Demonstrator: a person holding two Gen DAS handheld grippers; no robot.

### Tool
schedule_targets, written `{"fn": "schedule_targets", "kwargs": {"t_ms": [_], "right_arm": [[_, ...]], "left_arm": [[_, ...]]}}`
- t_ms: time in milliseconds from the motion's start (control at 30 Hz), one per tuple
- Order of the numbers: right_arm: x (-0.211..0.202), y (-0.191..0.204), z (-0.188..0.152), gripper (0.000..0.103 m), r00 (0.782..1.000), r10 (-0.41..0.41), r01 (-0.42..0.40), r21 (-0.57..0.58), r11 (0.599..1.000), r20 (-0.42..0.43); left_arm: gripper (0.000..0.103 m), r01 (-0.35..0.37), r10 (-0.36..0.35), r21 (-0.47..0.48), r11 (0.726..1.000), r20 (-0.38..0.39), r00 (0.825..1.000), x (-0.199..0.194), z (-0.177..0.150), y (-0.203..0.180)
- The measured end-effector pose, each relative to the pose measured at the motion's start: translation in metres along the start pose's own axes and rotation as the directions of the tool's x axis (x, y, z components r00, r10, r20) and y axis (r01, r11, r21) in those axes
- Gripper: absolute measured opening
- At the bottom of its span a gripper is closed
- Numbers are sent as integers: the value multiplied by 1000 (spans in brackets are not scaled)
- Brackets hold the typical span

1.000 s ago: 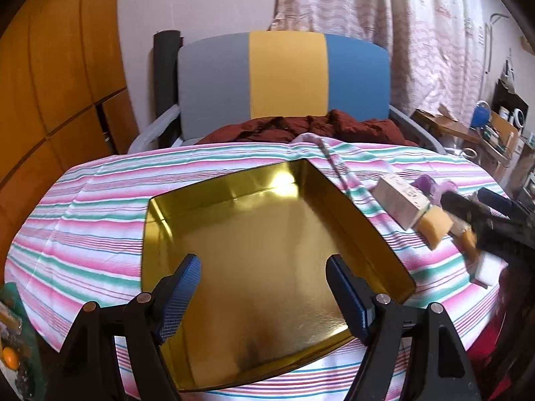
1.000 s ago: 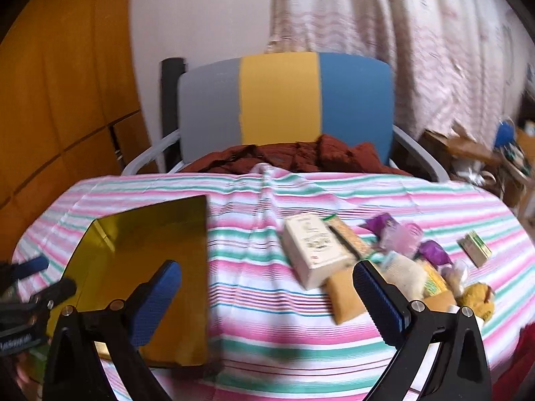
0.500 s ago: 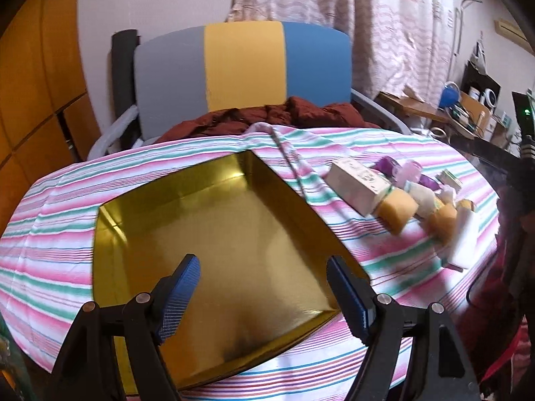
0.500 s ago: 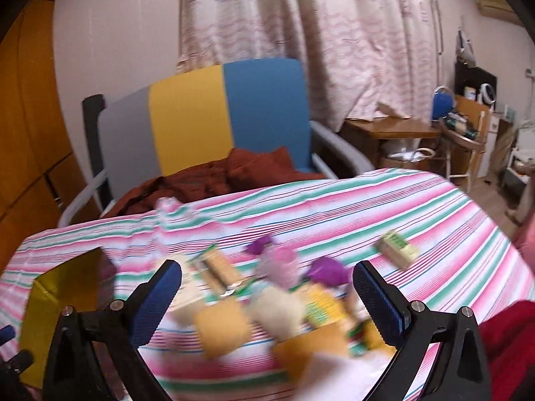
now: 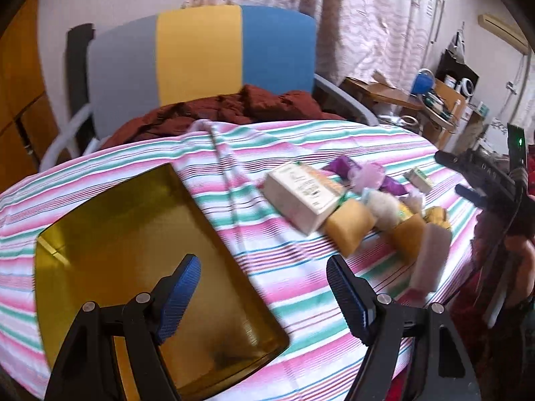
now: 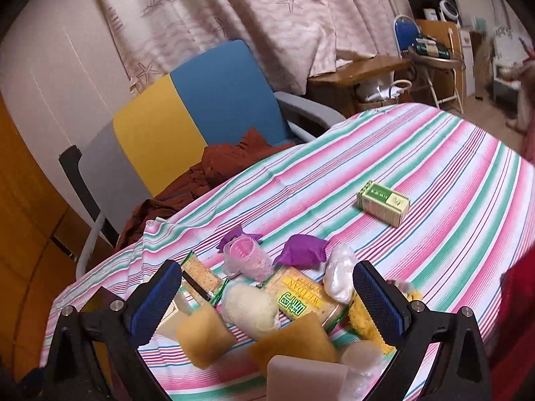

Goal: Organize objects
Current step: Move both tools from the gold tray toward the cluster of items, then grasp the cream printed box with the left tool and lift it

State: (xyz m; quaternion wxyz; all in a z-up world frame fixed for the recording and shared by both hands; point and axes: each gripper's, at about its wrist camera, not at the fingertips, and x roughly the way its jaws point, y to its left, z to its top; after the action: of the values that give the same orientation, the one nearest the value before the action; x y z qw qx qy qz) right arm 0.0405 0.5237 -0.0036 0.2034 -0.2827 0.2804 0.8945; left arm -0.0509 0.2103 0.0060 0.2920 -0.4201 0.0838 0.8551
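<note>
Our left tongs (image 5: 264,287) gape wide, empty, and have swung right off the gold tray (image 5: 127,234), now at 9 o'clock. Our right tongs (image 6: 267,297), equally wide and empty, have closed on the blurred snack pile (image 6: 267,304); a green box (image 6: 383,203) lies at 1 o'clock.

Background: chair (image 5: 200,56) with grey, yellow and blue back panels behind the counter; rust-red cloth (image 5: 234,107) heaped on its seat. Pale patterned curtain (image 6: 234,16) along the wall. Wooden side table (image 6: 364,70) and blue folding chair (image 6: 406,30) at far right.
</note>
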Motion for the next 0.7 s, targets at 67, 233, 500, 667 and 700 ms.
{"fn": "schedule_targets", "kwargs": {"t_ms": [67, 233, 500, 667, 700], "right_arm": [[1, -1, 0, 103, 1000, 3, -3, 8, 1000, -3], [-5, -2, 0, 103, 999, 36, -36, 17, 999, 13], [-1, 4, -1, 103, 996, 83, -83, -8, 996, -9], [1, 5, -2, 103, 995, 94, -94, -17, 995, -16], [1, 4, -2, 103, 995, 95, -95, -14, 995, -17]], "left_arm": [[79, 8, -8, 5, 1000, -20, 1000, 11, 9, -7], [78, 40, -40, -2, 999, -95, 995, 51, 37, -25], [78, 73, -100, -145, 987, -193, 976, 117, 73, -30], [79, 18, -67, -195, 981, -251, 966, 154, 86, -32], [79, 8, -61, -204, 979, -259, 964, 159, 87, -32]]}}
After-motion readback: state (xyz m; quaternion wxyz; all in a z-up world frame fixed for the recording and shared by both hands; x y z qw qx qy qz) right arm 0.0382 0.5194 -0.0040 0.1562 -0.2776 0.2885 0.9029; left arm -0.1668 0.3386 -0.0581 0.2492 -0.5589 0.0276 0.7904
